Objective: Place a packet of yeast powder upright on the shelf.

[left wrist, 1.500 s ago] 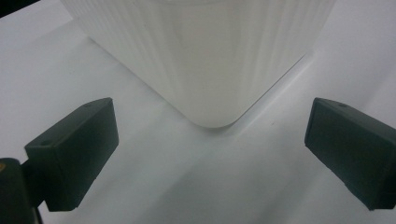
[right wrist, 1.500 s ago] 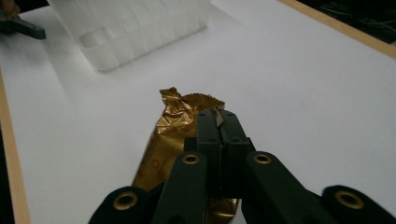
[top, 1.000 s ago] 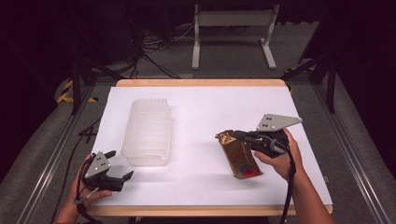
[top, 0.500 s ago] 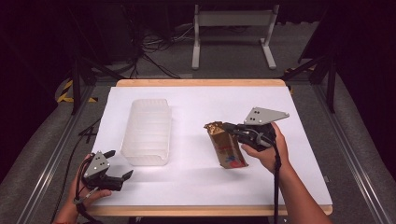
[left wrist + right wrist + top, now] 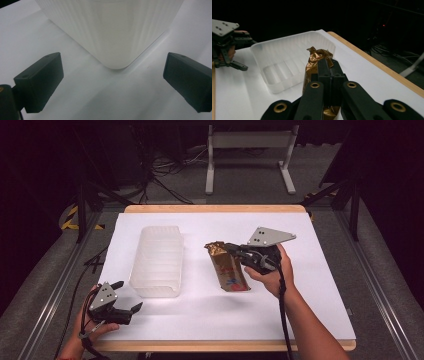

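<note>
The right tongs [image 5: 231, 251] are clenched on a crinkled brown-gold foil snack packet [image 5: 228, 269], lifting its top end. The left tongs [image 5: 127, 297] rest spread wide, gripping nothing, near the translucent ribbed plastic tub [image 5: 156, 260] on the white counter [image 5: 320, 270].

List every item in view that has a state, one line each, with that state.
Plastic container: open-topped, empty, upright on the table.
Snack packet: gripped near its crumpled end, hanging tilted over the table.
Right gripper: shut on the snack packet.
Left gripper: open, holding nothing, near the container's corner.
</note>
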The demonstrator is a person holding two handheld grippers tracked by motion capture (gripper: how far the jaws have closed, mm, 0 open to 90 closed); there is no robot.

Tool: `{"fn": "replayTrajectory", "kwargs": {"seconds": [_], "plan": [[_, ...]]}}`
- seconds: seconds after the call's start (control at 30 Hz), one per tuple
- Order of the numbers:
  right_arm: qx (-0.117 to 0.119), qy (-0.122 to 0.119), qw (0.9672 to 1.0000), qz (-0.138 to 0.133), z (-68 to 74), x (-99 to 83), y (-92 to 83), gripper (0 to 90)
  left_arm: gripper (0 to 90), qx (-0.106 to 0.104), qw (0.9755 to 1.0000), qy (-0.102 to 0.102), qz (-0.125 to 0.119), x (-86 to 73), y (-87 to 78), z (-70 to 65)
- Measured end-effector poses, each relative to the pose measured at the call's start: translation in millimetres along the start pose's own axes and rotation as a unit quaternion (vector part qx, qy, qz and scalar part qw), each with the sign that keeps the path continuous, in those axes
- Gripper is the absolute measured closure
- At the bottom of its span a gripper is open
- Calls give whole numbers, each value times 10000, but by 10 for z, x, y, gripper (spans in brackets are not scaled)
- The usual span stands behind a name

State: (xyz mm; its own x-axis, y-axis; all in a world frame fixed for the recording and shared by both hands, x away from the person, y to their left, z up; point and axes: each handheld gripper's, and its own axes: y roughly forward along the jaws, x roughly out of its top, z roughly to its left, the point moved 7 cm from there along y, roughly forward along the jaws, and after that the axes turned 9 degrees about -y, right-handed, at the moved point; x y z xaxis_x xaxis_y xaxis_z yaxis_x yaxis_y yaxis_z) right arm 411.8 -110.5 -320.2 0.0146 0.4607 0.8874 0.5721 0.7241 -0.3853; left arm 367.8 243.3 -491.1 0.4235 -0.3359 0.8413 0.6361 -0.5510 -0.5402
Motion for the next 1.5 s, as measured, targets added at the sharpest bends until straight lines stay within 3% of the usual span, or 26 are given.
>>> {"fn": "replayTrajectory", "kwargs": {"seconds": [0.37, 1.07, 1.5], "plan": [[144, -56, 9998, -148, 60, 195, 222, 894, 39, -4, 10000, 27, -23, 4, -8, 8], [113, -206, 9993, -304, 24, 522, 538, 895, 37, -2, 10000, -35, -68, 5, -16, 13], [243, -273, 9986, -387, 83, 712, 759, 895, 38, -7, 10000, -12, -60, 3, -12, 1]]}}
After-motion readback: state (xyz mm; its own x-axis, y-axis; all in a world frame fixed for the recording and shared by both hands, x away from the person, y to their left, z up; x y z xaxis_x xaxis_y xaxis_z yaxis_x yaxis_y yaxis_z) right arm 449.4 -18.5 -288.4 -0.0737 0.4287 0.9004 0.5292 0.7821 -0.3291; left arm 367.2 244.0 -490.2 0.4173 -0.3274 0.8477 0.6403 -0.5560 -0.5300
